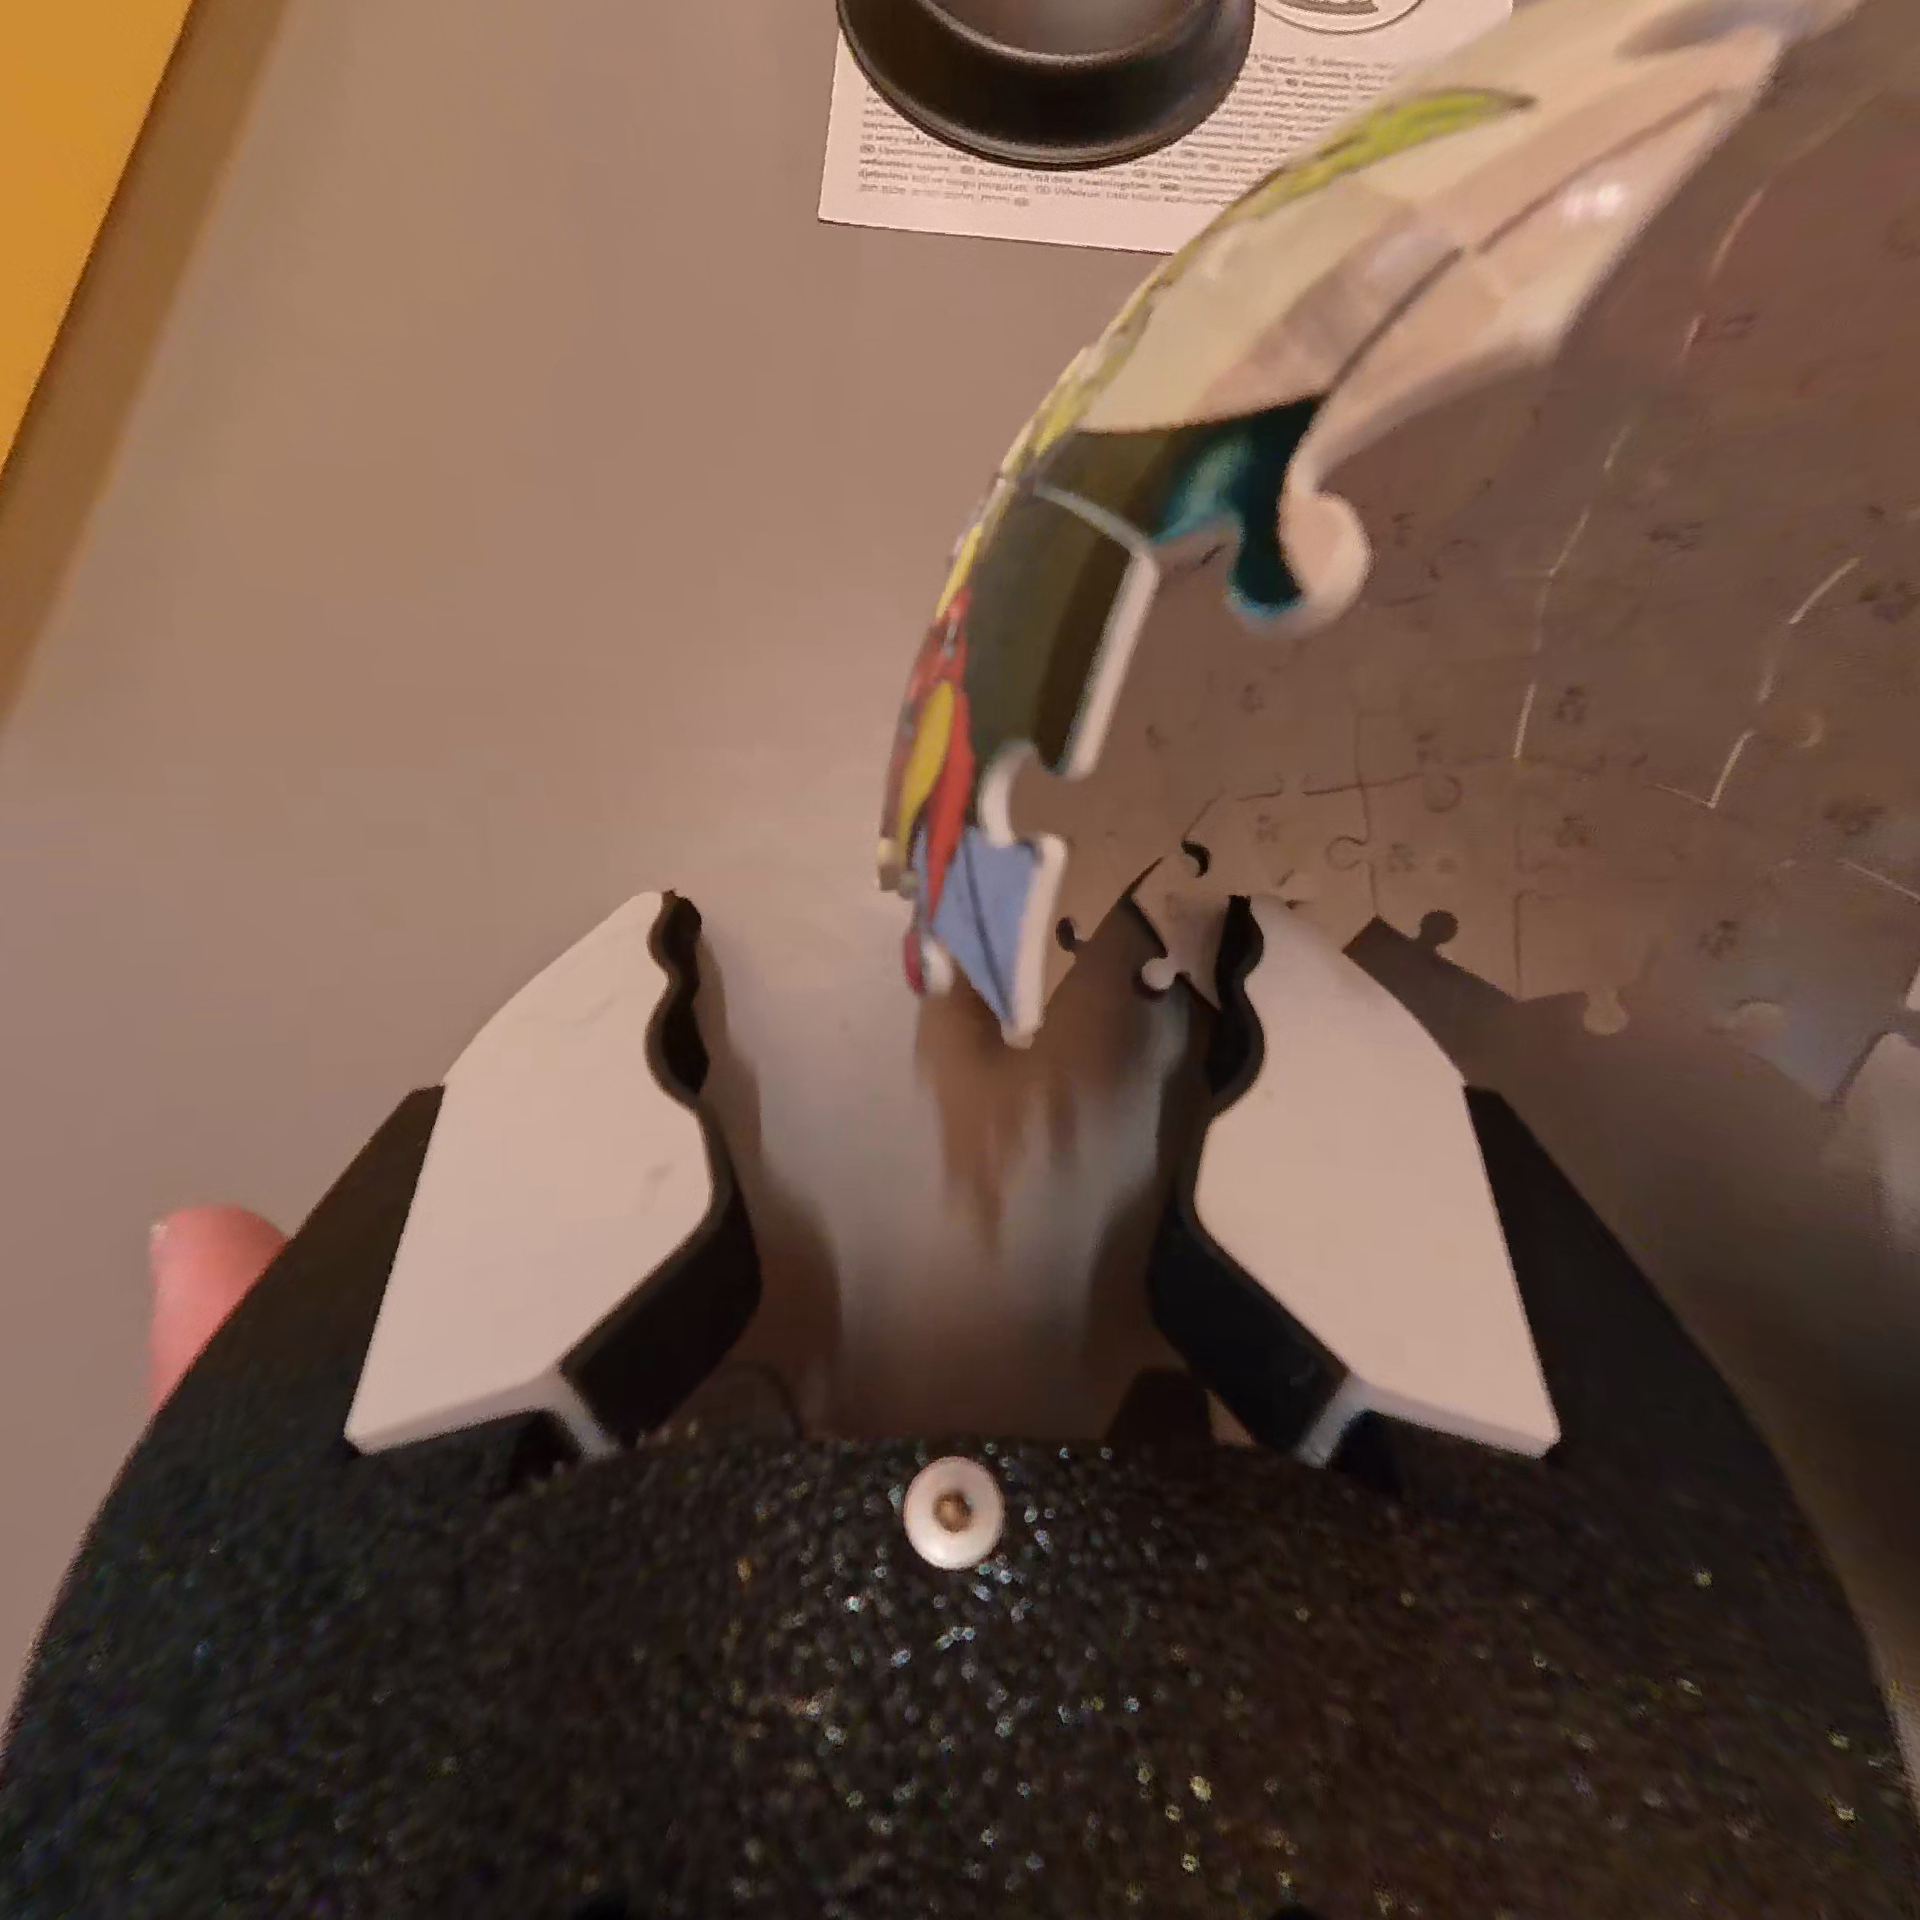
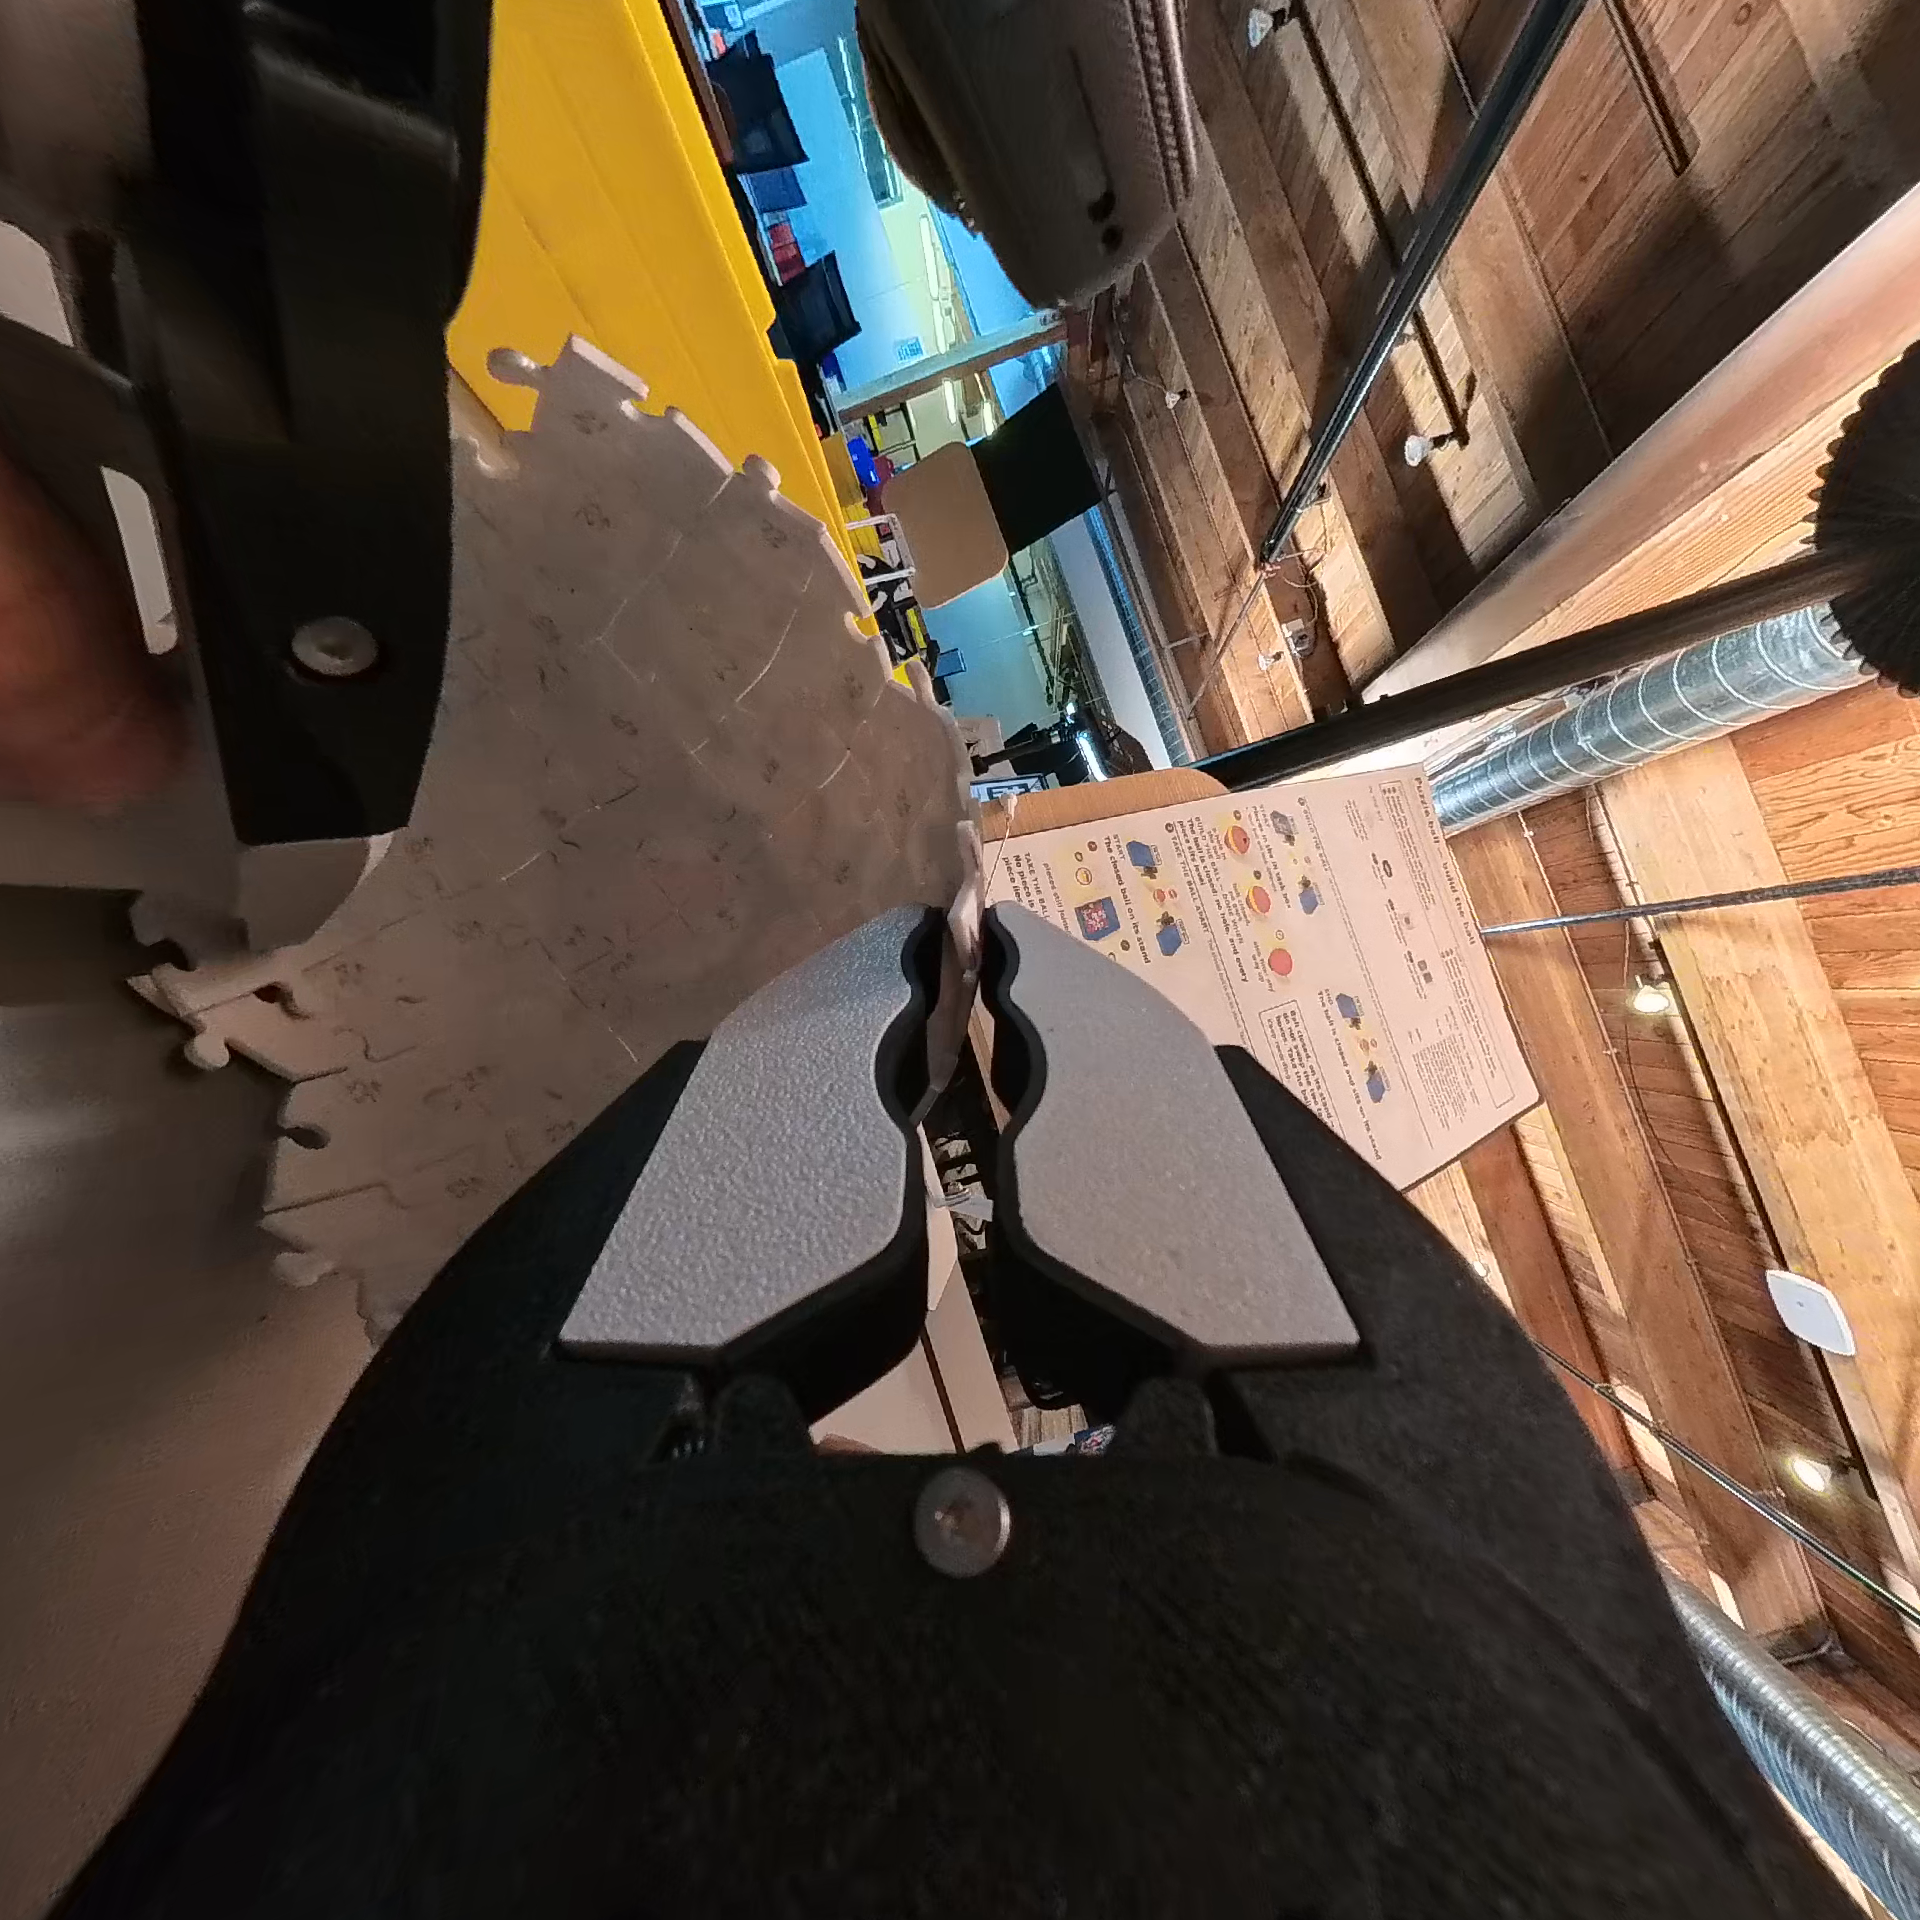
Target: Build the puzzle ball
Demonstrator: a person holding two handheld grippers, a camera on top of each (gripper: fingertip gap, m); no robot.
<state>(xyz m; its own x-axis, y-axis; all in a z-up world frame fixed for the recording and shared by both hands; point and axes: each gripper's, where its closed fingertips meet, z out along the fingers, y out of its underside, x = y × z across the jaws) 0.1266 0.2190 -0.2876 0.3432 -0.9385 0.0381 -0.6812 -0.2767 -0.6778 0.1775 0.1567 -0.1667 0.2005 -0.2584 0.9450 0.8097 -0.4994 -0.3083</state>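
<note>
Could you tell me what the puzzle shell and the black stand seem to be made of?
Puzzle shell: probably rigid plastic, given thick white edges, a matte grey inside and a glossy printed outside. Black stand: looks like smooth moulded plastic with a soft sheen, though blur leaves it open.

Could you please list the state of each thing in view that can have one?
Puzzle ball: partly built, open shell, held off the table.
Left gripper: open, fingers empty.
Right gripper: shut on the shell's edge.
Black stand: empty, resting on a printed sheet.
</note>
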